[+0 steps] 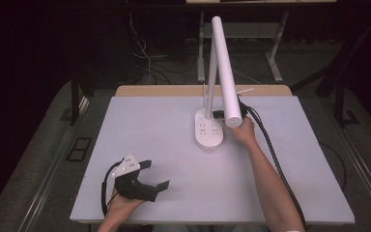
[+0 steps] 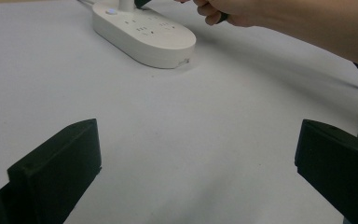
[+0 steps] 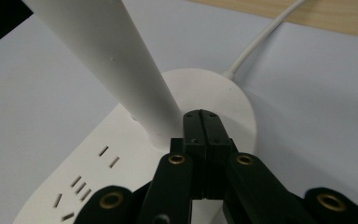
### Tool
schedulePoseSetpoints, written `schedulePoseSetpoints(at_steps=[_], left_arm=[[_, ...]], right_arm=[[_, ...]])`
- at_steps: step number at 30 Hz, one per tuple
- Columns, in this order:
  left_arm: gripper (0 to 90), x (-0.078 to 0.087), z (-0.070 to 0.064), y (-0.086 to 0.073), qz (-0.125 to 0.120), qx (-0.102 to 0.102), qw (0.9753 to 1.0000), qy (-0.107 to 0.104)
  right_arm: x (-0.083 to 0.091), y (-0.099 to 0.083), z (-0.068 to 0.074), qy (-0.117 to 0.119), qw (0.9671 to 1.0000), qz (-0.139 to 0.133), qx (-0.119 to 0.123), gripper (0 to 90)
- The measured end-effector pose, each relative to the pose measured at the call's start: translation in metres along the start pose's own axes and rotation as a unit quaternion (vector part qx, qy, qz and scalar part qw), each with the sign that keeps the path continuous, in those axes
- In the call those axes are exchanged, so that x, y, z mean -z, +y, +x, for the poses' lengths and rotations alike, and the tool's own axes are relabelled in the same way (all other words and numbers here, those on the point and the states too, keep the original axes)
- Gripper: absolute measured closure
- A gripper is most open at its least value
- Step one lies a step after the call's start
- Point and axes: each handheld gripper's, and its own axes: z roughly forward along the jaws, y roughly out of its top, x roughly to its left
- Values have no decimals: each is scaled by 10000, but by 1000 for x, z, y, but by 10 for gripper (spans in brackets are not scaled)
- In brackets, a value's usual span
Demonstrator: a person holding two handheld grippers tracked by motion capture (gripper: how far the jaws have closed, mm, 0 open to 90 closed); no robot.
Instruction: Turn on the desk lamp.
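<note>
White table (image 1: 174,145) in a dark room; left claw (image 1: 155,175) released, right claw (image 3: 206,122) clenched over lamp base (image 3: 121,163).

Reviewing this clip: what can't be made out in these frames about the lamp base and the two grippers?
- Right gripper: its shut jaw tips are at the white oval lamp base with sockets; the high view's white tubular lamp head covers them, and contact with the base cannot be told.
- Lit button on the base: too small to read.
- White cord: cut off at the right gripper view's top edge.
- Left gripper: open, holding nothing.
</note>
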Motion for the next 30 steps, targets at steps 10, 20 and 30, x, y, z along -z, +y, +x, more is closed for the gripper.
schedulePoseSetpoints(at_steps=[10,20,30], left_arm=[[0,-1,1,0,13,8,10000,-15],[0,-1,2,-1,25,12,10000,-7],[0,-1,1,-1,38,3,10000,-2]], right_arm=[[1,0,-1,86,9998,-68,-135,898],[6,2,2,49,10000,-46,-65,898],[27,9,2,30,9999,-118,25,898]])
